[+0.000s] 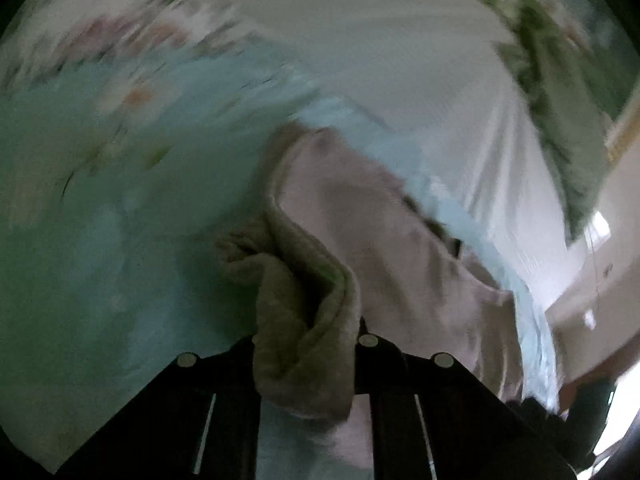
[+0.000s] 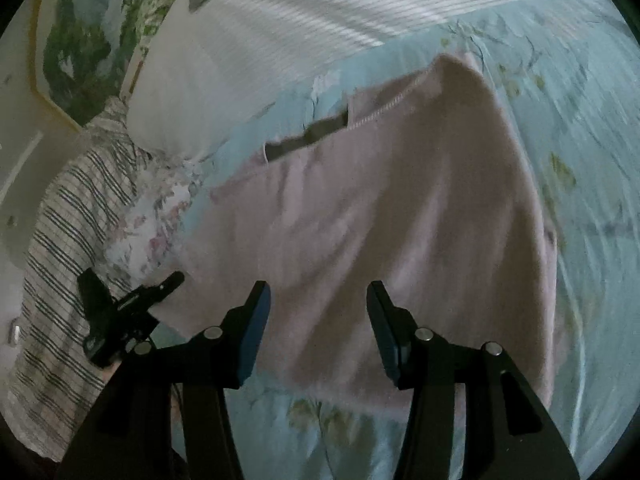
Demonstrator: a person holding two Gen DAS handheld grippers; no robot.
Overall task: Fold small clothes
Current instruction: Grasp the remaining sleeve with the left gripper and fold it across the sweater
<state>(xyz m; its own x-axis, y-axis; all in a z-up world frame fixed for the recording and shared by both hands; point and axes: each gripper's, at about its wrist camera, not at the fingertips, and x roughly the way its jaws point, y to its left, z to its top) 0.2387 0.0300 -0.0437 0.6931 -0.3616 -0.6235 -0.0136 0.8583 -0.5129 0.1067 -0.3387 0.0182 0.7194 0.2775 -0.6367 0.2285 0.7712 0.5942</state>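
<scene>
Bedding in pale blue florals (image 2: 580,128) carried our pink garment (image 2: 400,208), long axis running away from us. Our left hand-held gripper (image 1: 306,354) was clamped on its bunched near corner; the right hand-held gripper (image 2: 318,320) hovered apart over its near hem.

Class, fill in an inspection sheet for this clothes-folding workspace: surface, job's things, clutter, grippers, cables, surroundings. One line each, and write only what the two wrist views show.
Surface: bed with a light blue floral sheet.
Job's things: pink garment spread on the sheet, one edge bunched up in the left gripper.
Clutter: white ribbed pillow beyond the garment; striped cloth at the bed's edge.
Grippers: left gripper shut on the garment's bunched edge; right gripper open above the garment, nothing between its fingers.
Cables: nothing seen.
Surroundings: green leafy fabric and a pale wall; the left view is blurred.
</scene>
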